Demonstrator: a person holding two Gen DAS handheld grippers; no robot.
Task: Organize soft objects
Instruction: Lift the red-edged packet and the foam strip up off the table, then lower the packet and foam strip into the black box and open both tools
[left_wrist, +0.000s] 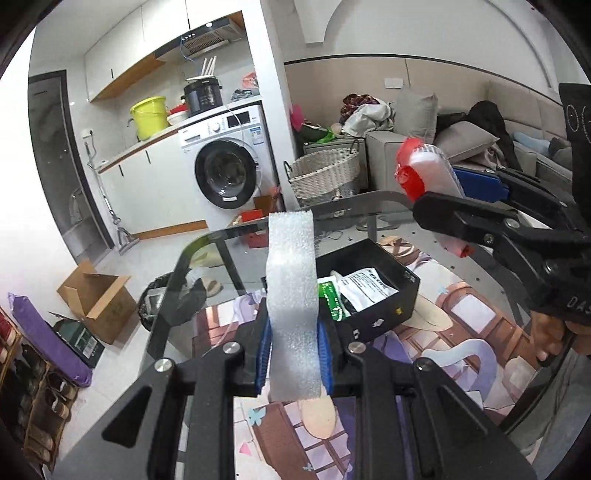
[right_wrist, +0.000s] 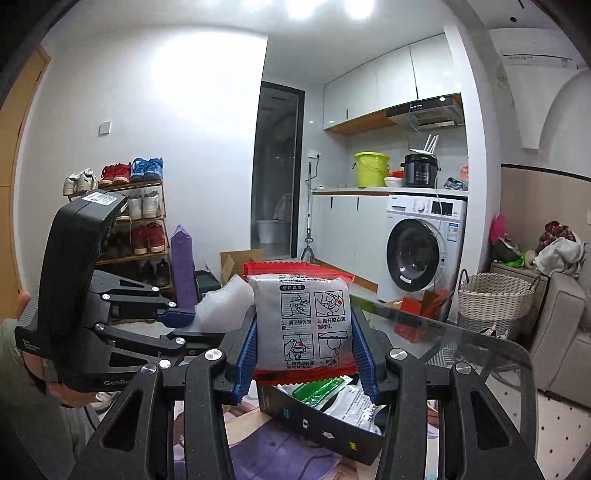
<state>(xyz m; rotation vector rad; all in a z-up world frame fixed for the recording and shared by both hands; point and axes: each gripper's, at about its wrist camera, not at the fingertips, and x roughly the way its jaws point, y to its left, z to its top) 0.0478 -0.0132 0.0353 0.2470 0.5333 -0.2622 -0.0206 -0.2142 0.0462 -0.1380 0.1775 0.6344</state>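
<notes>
A: Why is the white foam strip (left_wrist: 293, 306) sticking straight up like that?

B: The left tool (left_wrist: 293, 356) is clamping it low down between the blue pads (left_wrist: 263, 354), pinched nearly flat, so the free end is standing tall above the jaws. It is being carried in the air over the tabletop (left_wrist: 424, 229), just this side of the black box (left_wrist: 402, 275)

A: And the other one?

B: The right tool (right_wrist: 306, 354) is gripping a red-edged white packet (right_wrist: 301, 325) by its two sides, printed face toward the camera. Its jaws are standing partway closed because the packet is puffy and filling the gap between them

A: Where is that packet sitting?

B: Not sitting at all; it is hanging directly above the box (right_wrist: 317, 432), whose open top is already holding a green sachet (right_wrist: 317, 389) and a white printed pouch (right_wrist: 351, 406)

A: So both soft things are heading for the box?

B: I'd judge so. Both are hovering near its opening, and the side grips are leaving the undersides free, which should let each one drop in cleanly

A: Anything awkward?

B: The foam is long, so it may be flopping over the rim
</notes>
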